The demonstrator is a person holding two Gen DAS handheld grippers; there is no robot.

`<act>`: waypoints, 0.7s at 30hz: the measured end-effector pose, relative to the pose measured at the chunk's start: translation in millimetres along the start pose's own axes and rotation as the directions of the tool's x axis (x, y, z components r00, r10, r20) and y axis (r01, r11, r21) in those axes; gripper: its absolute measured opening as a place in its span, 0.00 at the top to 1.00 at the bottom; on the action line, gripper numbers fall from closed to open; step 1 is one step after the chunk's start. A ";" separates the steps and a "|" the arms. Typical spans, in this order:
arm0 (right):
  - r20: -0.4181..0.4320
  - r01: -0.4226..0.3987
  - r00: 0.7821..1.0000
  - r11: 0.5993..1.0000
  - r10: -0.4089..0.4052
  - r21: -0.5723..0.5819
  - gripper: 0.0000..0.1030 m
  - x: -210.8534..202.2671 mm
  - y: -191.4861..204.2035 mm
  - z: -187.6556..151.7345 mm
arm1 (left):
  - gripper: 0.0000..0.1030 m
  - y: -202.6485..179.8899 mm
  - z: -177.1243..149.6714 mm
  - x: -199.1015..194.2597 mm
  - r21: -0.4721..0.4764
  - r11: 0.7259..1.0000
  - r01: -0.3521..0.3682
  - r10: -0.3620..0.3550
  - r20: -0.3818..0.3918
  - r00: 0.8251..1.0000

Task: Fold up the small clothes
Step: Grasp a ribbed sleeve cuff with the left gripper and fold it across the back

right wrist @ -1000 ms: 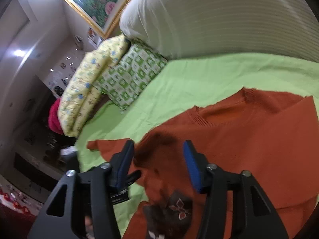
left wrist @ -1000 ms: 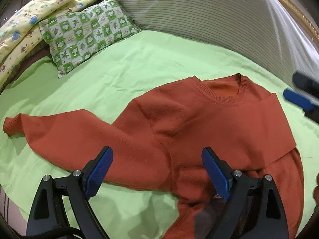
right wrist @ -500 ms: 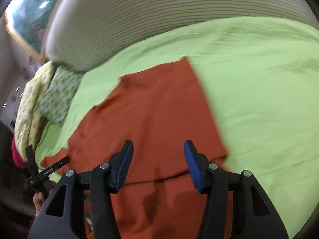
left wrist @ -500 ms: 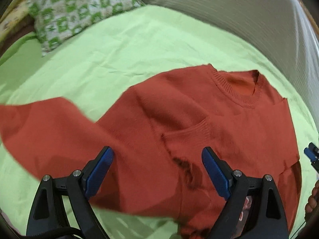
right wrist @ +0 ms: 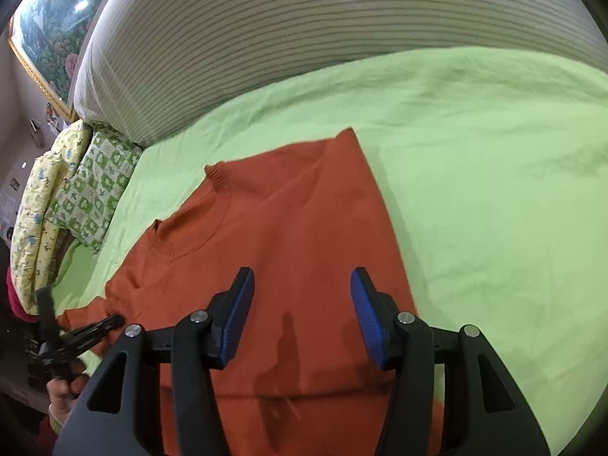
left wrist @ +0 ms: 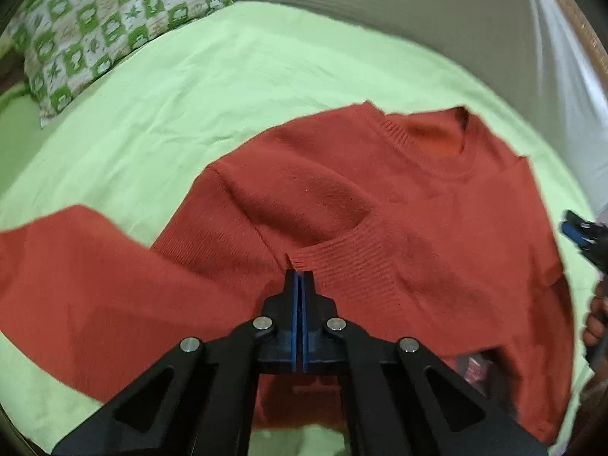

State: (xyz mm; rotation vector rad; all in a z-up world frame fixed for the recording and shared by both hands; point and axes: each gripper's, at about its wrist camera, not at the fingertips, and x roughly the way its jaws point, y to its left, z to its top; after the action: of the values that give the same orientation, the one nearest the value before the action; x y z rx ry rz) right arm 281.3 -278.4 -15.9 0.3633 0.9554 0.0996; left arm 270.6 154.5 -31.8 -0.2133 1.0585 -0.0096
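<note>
1. Sweater (left wrist: 380, 205), rust-orange, lies spread on the green sheet (left wrist: 190, 87) of a bed, its neckline toward the far striped bolster (right wrist: 304, 30).
2. In the left wrist view one sleeve runs out to the left, and a ribbed cuff (left wrist: 342, 258) lies folded across the chest.
3. Left gripper (left wrist: 299, 277) has just been closing; its blue pads are now pressed together right at the near corner of that cuff. Whether a bit of knit is pinched between the jaws cannot be told.
4. Right gripper (right wrist: 302, 311) hangs over the sweater's right side near its right edge, jaws apart, nothing between them but the fabric below; its shadow falls on the knit.
5. Checked green pillow (left wrist: 106, 19) sits at the far left of the bed, with a yellow printed quilt (right wrist: 41, 205) beside it.
6. Framed flower picture (right wrist: 49, 26) hangs on the wall at far left in the right wrist view.
7. Each wrist view catches the other gripper at its edge, with the fingers (right wrist: 62, 391) of the hand holding it.
</note>
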 end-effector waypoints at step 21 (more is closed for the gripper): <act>0.004 0.056 0.998 0.998 -0.056 -0.027 0.46 29.0 -8.5 19.7 | 0.97 -31.8 5.5 36.1 0.125 0.992 0.023 -0.016 -0.057 0.998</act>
State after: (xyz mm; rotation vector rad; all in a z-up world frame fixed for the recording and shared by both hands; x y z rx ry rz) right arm 313.4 -284.5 -31.2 0.3110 0.9589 0.0609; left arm 296.2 120.3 -54.7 -0.1105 1.1075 -0.1003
